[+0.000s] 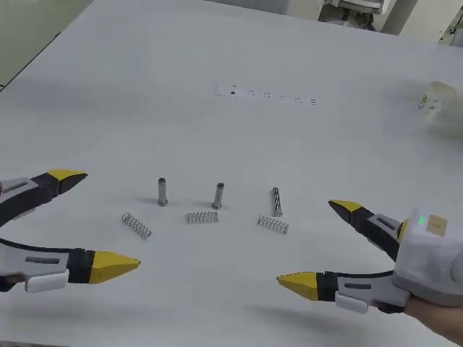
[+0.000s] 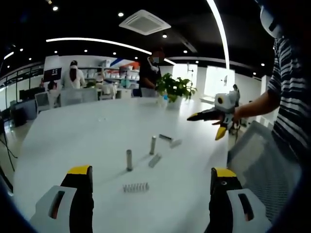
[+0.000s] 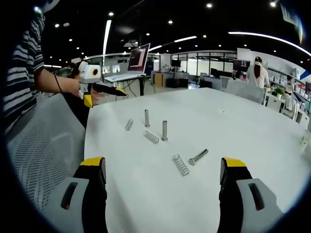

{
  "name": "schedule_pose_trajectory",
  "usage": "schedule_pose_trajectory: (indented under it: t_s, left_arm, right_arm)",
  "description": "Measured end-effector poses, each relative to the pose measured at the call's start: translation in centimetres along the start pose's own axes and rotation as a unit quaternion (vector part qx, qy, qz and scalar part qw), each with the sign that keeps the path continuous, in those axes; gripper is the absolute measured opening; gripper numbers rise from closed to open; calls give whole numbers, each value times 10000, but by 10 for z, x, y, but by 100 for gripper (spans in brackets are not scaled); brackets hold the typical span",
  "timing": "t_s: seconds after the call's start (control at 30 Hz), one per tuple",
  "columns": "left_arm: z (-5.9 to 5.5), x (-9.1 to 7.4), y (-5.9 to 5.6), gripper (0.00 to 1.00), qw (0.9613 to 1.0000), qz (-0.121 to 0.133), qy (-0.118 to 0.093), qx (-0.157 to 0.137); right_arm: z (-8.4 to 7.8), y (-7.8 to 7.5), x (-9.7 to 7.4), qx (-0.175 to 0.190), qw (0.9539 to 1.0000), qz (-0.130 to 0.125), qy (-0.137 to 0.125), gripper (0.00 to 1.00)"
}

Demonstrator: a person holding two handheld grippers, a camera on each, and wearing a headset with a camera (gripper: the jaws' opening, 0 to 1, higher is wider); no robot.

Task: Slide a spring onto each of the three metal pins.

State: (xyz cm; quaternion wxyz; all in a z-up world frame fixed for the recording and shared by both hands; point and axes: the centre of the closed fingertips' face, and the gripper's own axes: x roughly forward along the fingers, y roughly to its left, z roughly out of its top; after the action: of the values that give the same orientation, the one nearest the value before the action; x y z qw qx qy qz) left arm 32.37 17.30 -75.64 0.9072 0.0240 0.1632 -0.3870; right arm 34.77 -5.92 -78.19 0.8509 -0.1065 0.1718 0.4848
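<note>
Three metal pins stand in a row on the white table: the left pin (image 1: 162,191) and the middle pin (image 1: 218,195) are upright, while the right pin (image 1: 276,202) (image 3: 198,156) lies on its side. A loose spring lies in front of each: the left spring (image 1: 136,225), the middle spring (image 1: 202,216) and the right spring (image 1: 273,224). My left gripper (image 1: 100,220) hovers open to the left of the row, holding nothing. My right gripper (image 1: 315,244) hovers open to the right, also holding nothing. Neither touches a part.
A row of flush sockets (image 1: 265,94) sits in the table farther back. A pale, blurred object (image 1: 440,101) rests at the far right. A potted plant (image 2: 175,87) and a laptop (image 3: 137,56) stand at the table's ends. People stand in the room beyond.
</note>
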Motion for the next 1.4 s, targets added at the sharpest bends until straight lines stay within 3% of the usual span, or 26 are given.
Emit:
schedule_pose_trajectory:
  t_s: [0.27,0.63,0.77,0.9,1.1,1.4]
  left_arm:
    - [-3,-1,0,98,10000,-9,46,-67]
    - [1,3,1,98,10000,-33,24,-28]
    - [2,4,1,98,10000,-58,37,-32]
    - [1,3,1,98,10000,-45,46,-39]
    - [-1,1,1,97,10000,-38,57,-62]
    - [-1,-1,1,97,10000,-34,48,-63]
  right_arm:
    - [1,-1,1,50,10000,9,-3,98]
    - [-1,-1,2,93,9999,37,39,98]
    - [2,2,3,485,9987,172,-37,97]
    - [1,-1,7,401,9991,140,77,97]
    - [4,-2,11,737,9970,219,105,93]
    - [11,-11,18,683,9975,128,106,90]
